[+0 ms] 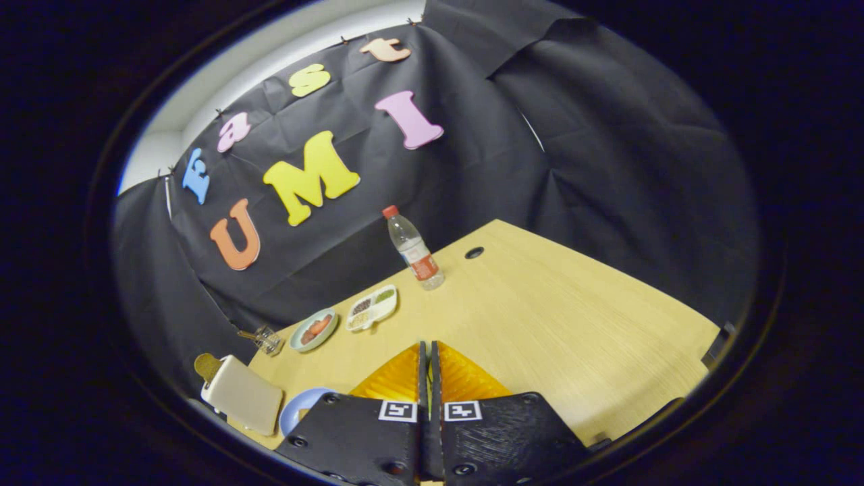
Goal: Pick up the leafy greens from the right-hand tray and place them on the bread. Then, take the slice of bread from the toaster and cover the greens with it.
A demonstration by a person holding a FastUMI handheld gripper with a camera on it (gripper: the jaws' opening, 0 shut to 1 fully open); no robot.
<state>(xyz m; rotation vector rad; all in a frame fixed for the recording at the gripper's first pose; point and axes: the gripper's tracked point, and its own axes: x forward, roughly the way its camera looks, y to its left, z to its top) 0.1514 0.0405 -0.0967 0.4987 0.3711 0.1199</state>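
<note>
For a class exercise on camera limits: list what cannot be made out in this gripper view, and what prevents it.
- Leafy greens: the divided tray is too small to tell its fillings apart.
- Blue plate: mostly hidden behind the gripper, whose fingers are shut on nothing; any bread on it is unseen.
- Toaster: its slot and most of the slice are hidden by its body.
- Bottle: label too small.

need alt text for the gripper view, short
The gripper, fingers shut together on nothing, is held above a wooden table. Beyond the fingers stand a water bottle, a divided tray and a small plate; beside them sit a toaster with bread in it and a blue plate.
</note>
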